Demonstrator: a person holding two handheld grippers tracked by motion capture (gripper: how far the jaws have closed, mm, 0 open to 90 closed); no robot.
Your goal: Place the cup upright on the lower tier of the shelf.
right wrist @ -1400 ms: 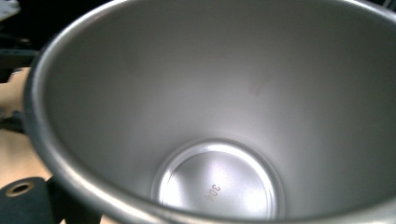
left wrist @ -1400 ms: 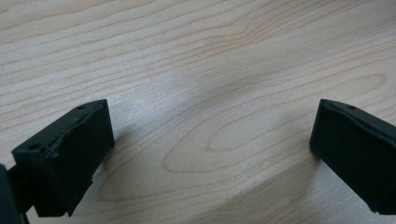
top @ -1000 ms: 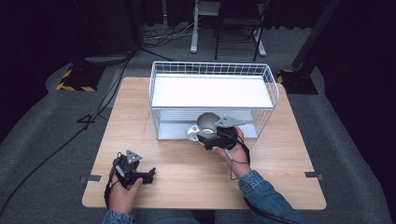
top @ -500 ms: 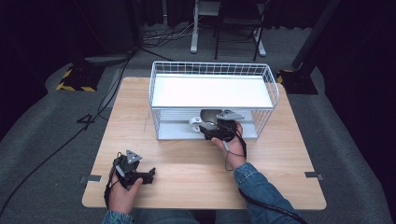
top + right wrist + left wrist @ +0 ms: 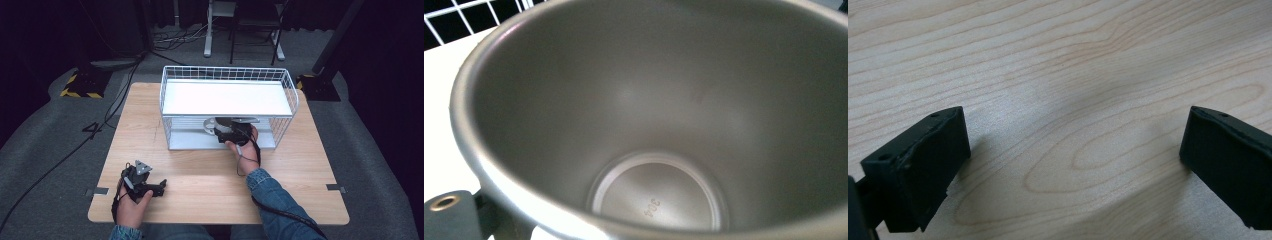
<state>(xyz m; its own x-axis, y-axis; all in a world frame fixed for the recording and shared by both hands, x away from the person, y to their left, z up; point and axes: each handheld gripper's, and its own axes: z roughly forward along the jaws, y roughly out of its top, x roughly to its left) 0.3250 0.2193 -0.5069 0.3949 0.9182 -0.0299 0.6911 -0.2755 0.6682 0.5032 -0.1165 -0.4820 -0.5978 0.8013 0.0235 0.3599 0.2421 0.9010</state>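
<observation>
A steel cup lies tipped inside the lower level of the white wire rack, and my right gripper is shut on its rim. In the right gripper view the cup's open mouth faces the camera, with "304" stamped on its bottom. One black finger sits outside the rim at the lower left; the other is hidden. My left gripper rests on the wooden table near its front left edge. It stands open over bare wood, with nothing between its jaws.
The rack stands at the back middle of the table, with a white upper shelf and wire walls on its sides. Black cables run over the grey floor to the left. Chair and stand legs are behind the table.
My right gripper has carried the cup away from me, further into the rack's lower level. The left gripper has stayed where it was.
</observation>
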